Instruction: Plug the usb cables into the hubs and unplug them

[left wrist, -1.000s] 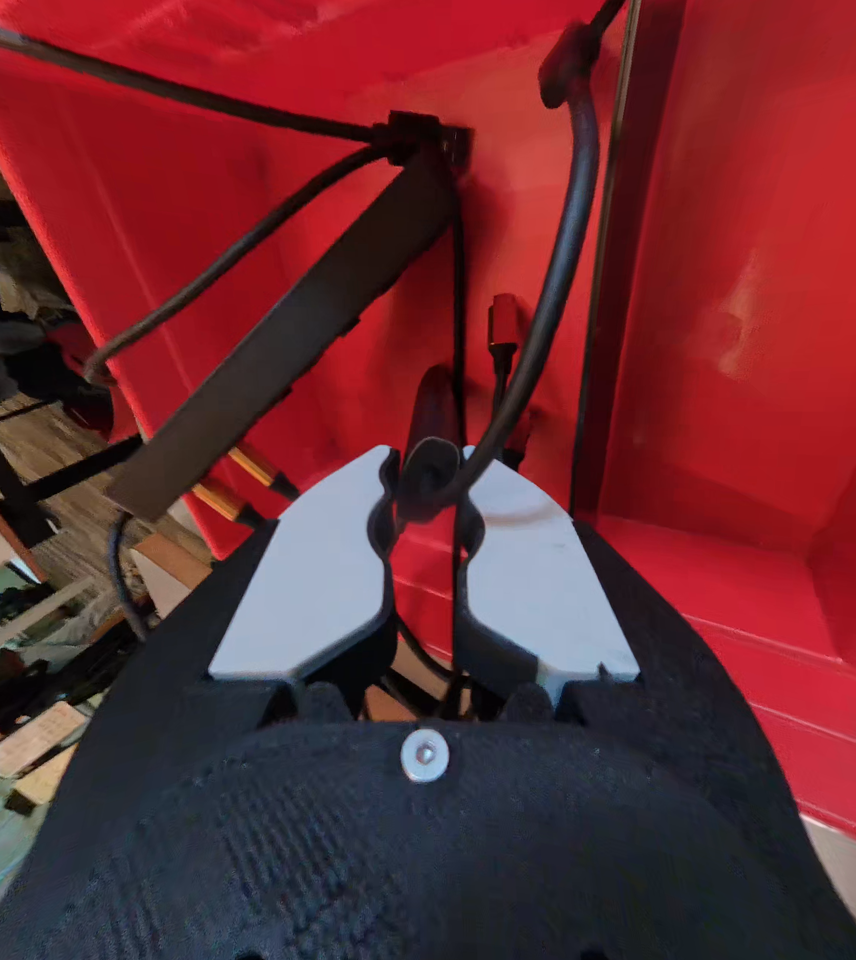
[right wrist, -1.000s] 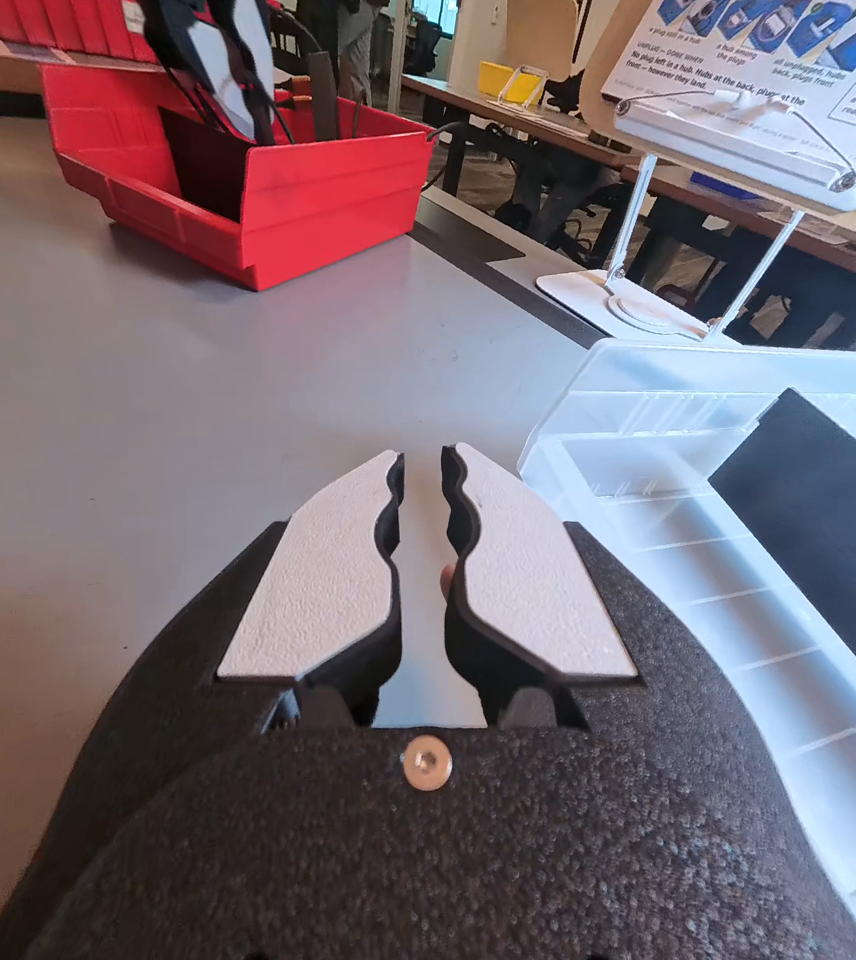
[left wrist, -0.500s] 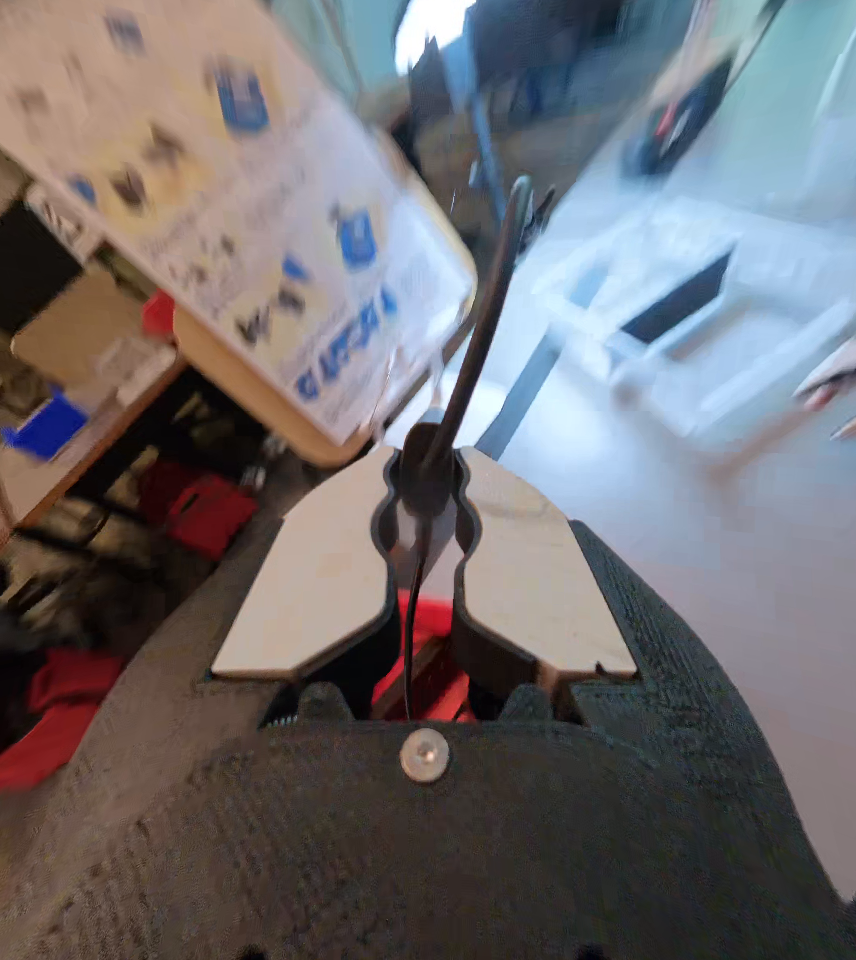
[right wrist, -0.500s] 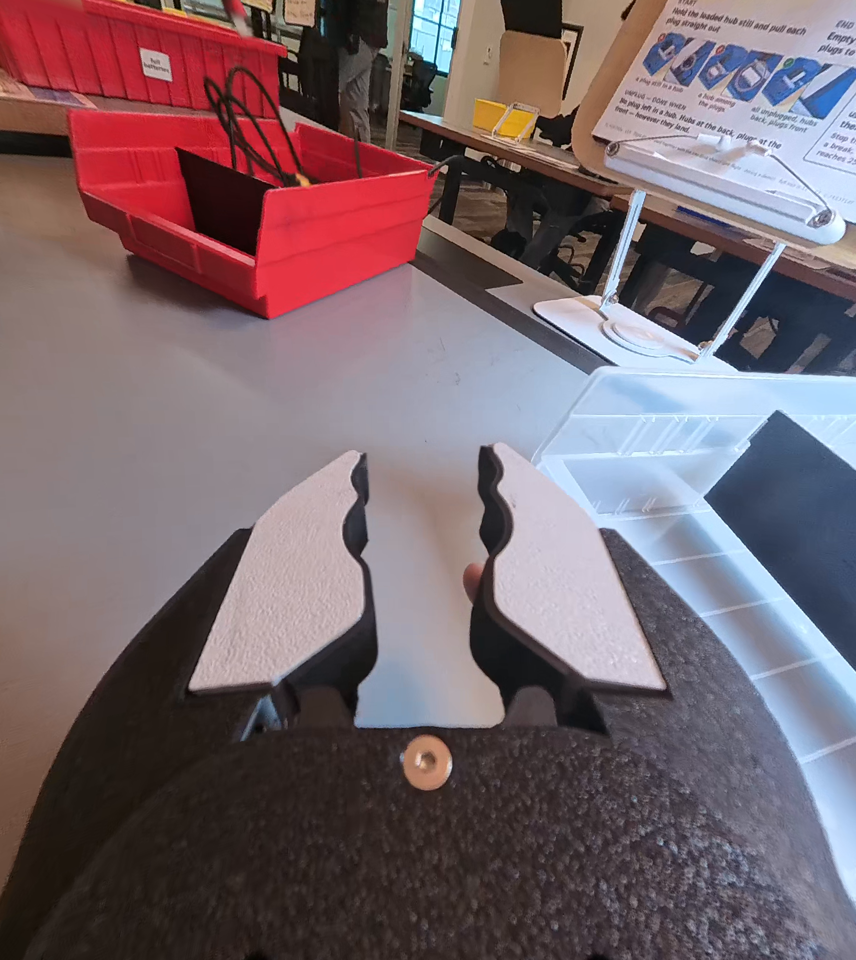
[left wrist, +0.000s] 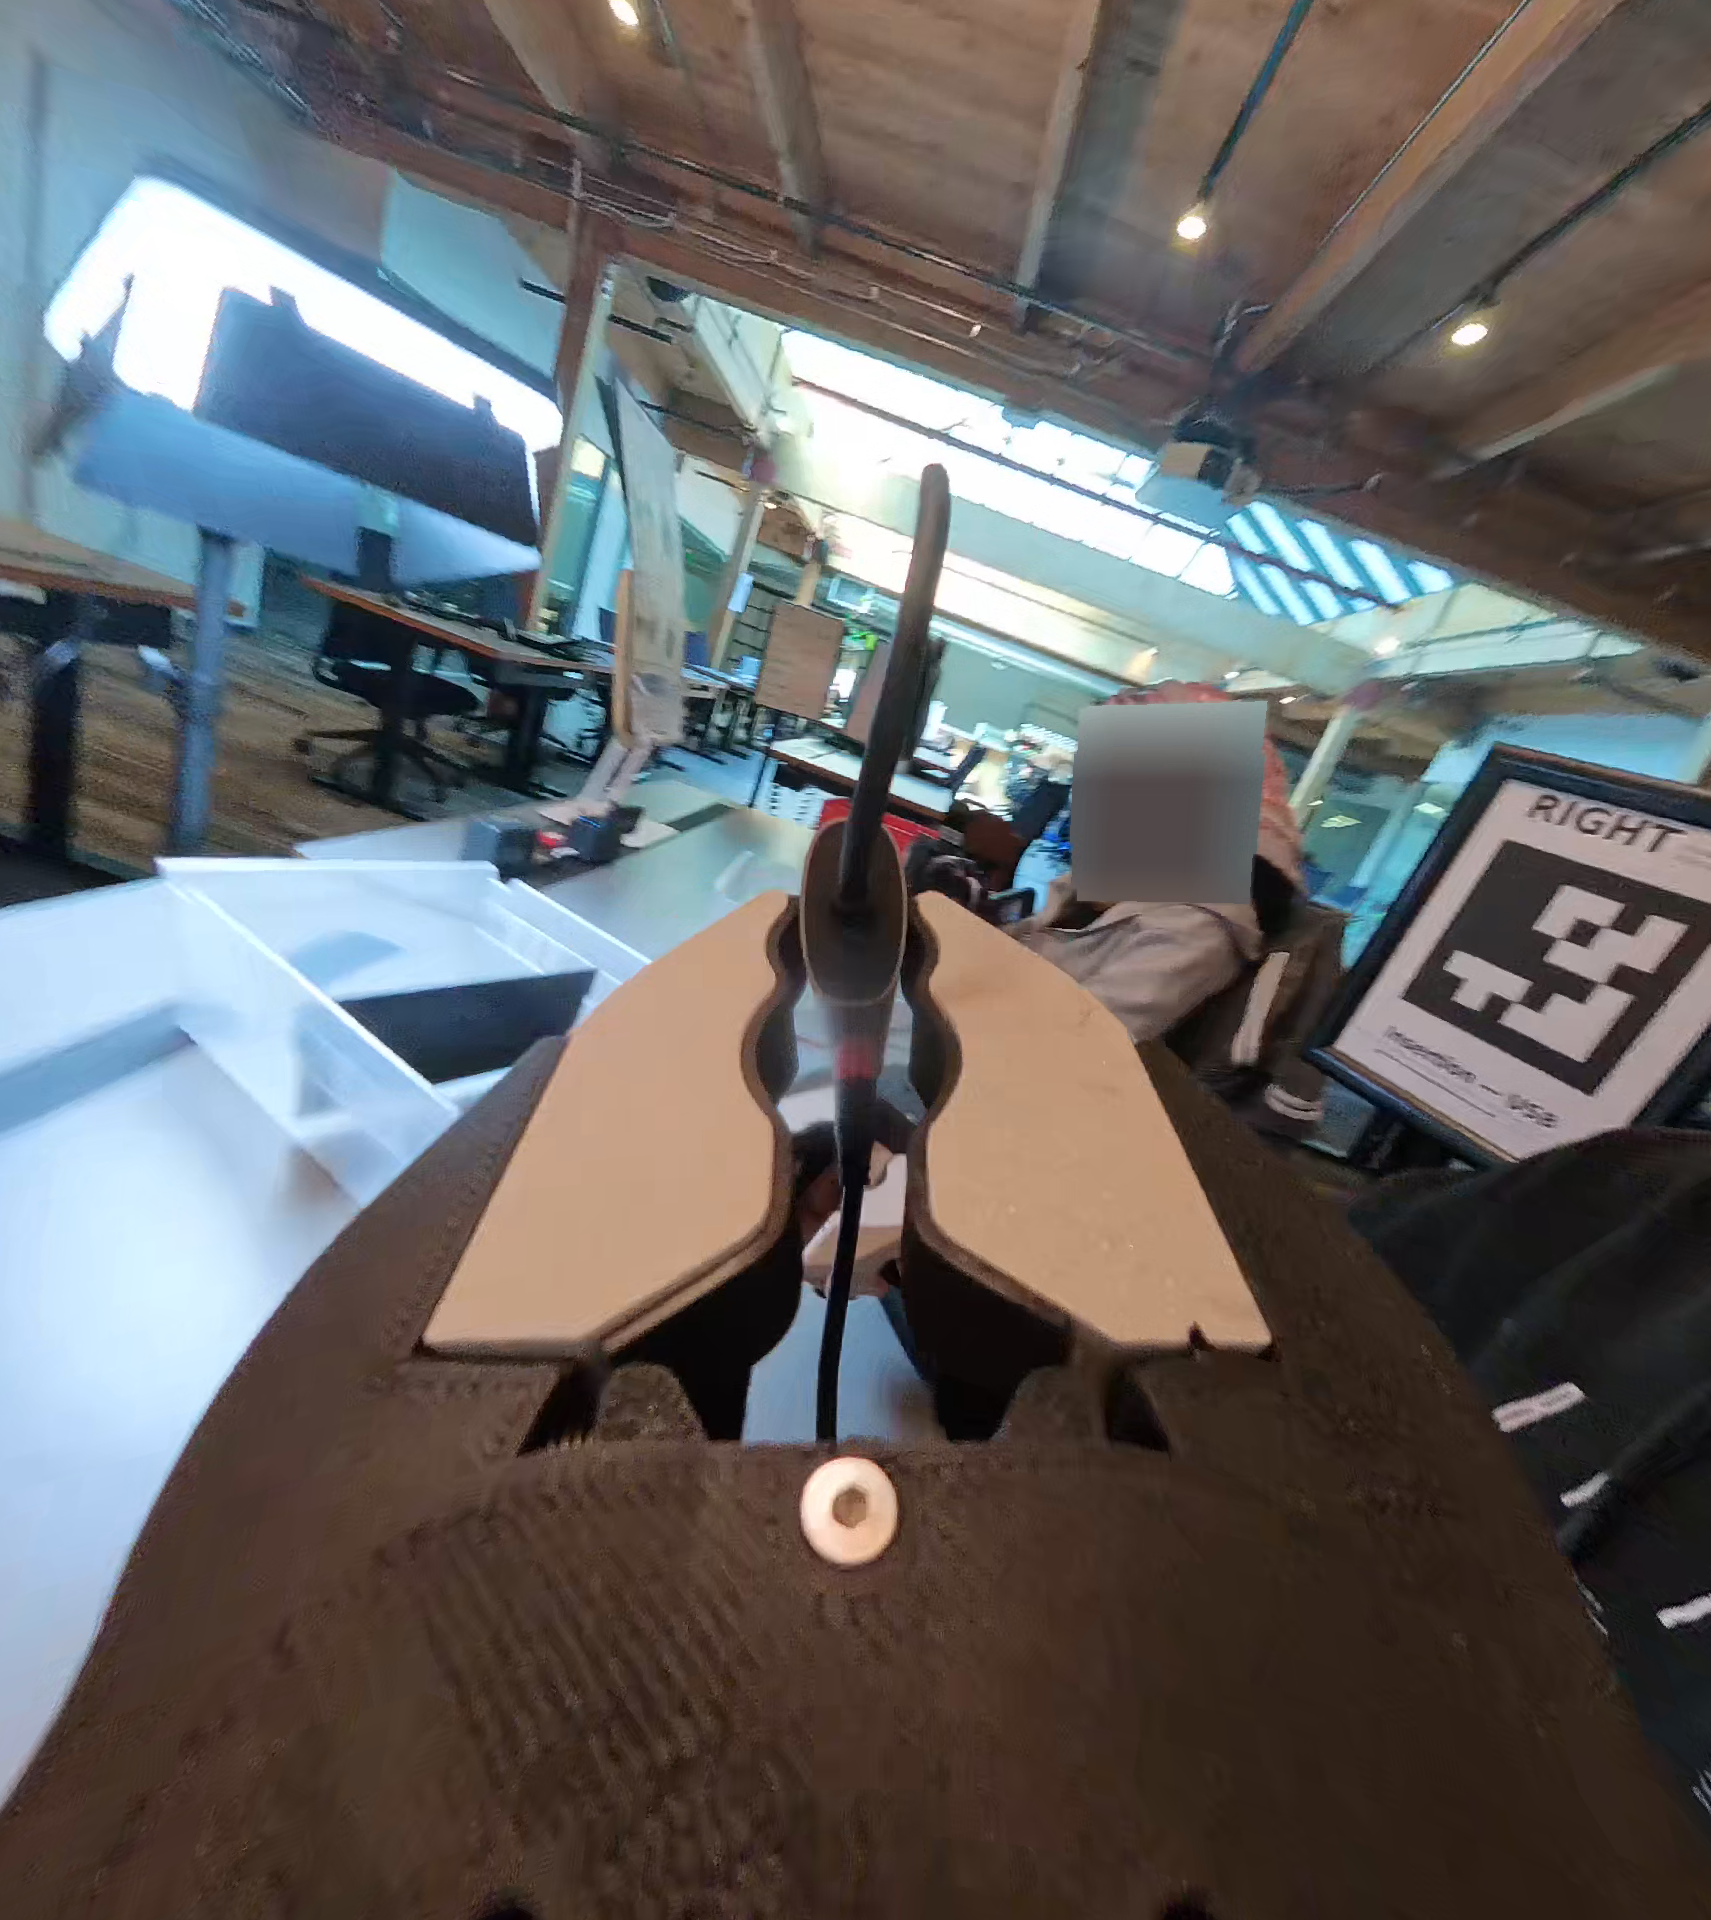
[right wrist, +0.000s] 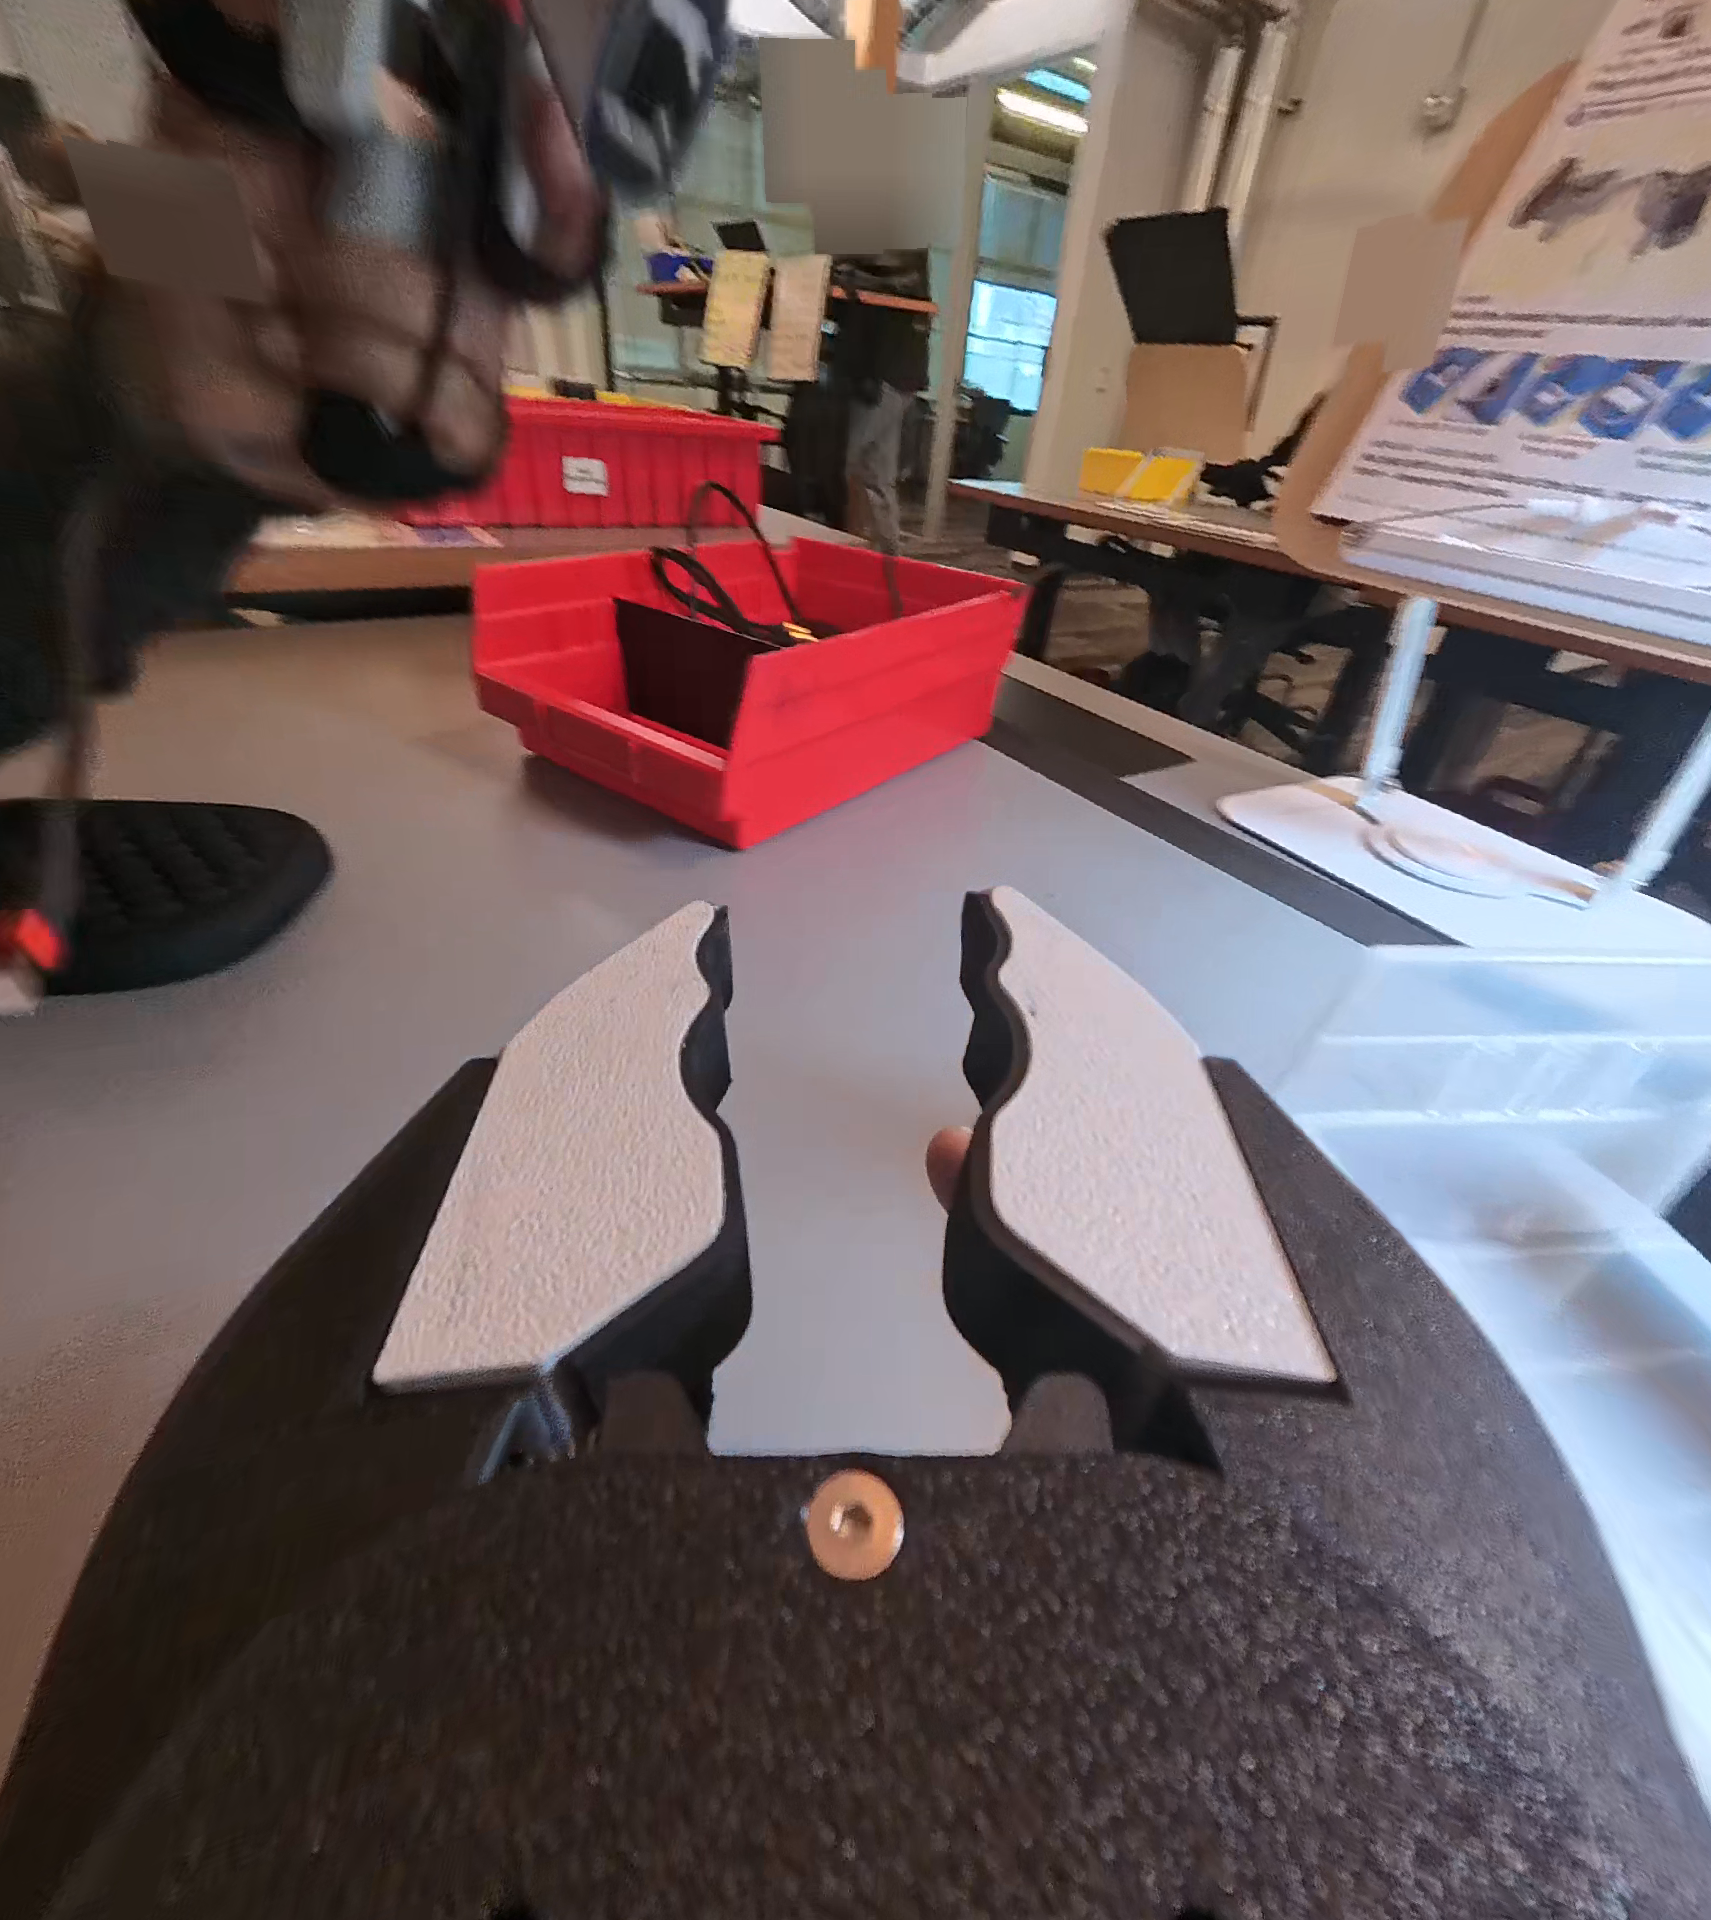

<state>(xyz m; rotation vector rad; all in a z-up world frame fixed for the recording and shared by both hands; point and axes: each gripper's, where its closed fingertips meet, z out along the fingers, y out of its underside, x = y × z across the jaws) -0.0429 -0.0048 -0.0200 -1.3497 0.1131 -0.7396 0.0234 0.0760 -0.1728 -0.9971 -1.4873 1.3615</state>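
Observation:
My left gripper (left wrist: 851, 920) is shut on the black moulded part of a USB cable (left wrist: 918, 623). One end of the cable stands up in front of the fingers and a thin lead hangs down between them. In the right wrist view the left gripper (right wrist: 477, 156) is blurred, high at the upper left. The cable dangles from it, and its red plug (right wrist: 9, 961) hangs just above the table. My right gripper (right wrist: 846, 914) is open and empty, low over the grey table (right wrist: 415, 1039). A black hub (left wrist: 466, 1023) lies in the clear plastic box (left wrist: 207, 987).
A red bin (right wrist: 757, 686) with more cables and a black hub stands farther back on the table. A black pad (right wrist: 155, 894) lies at the left. The clear box (right wrist: 1557, 1091) is at the right, with an instruction board on a stand (right wrist: 1609, 364) behind it. A framed marker sign (left wrist: 1578, 966) stands nearby. One gripper's finger ends stand about 20 centimetres off the other's.
My left gripper has lifted the cable out of the red bin and swung it up and away over the table. My right gripper has opened wider.

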